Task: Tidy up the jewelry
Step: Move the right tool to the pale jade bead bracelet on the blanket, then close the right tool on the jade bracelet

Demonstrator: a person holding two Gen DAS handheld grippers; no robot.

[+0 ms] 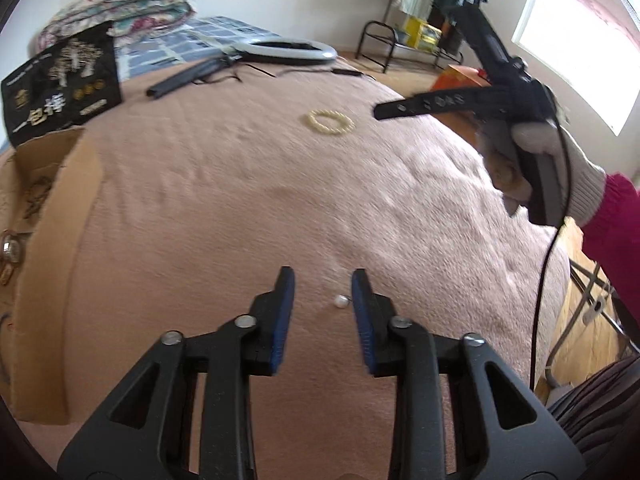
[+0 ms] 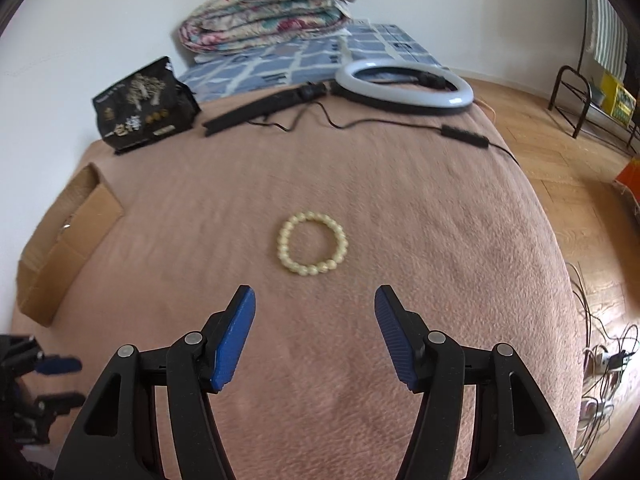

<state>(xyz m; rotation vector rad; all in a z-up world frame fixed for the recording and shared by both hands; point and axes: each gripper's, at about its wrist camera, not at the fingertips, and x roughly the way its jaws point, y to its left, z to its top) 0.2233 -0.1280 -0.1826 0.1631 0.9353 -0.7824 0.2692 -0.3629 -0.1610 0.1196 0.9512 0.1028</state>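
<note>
The left gripper [image 1: 323,286] hangs low over the near part of the bed [image 1: 248,184], its blue-padded fingers [image 1: 283,312] parted and gripping nothing. A small white pearl [image 1: 341,301] lies on the pink blanket between the fingertips, just beside the right-hand finger; whether it touches the pad cannot be told.

The right gripper [image 2: 315,300] has its fingers [image 2: 234,336] spread wide and released, above the blanket. Just beyond the fingertips, near the middle of the bed, lies a cream beaded bracelet [image 2: 312,244], flat and in a closed ring, apart from both pads. In the left wrist view this gripper [image 1: 404,109] is seen from the side, held by a white-gloved hand [image 1: 560,168] above the bed's right edge, with the bracelet [image 1: 331,121] just to its left.

Along the bed's left edge sits an open cardboard box [image 2: 68,240] with small metallic pieces inside [image 1: 10,248]. Toward the far edge stand a black printed bag [image 2: 146,106], a folded black stand [image 2: 260,110] and a white ring light [image 2: 404,86] with its cable. A folded floral quilt [image 2: 268,10] lies at the far corner.
</note>
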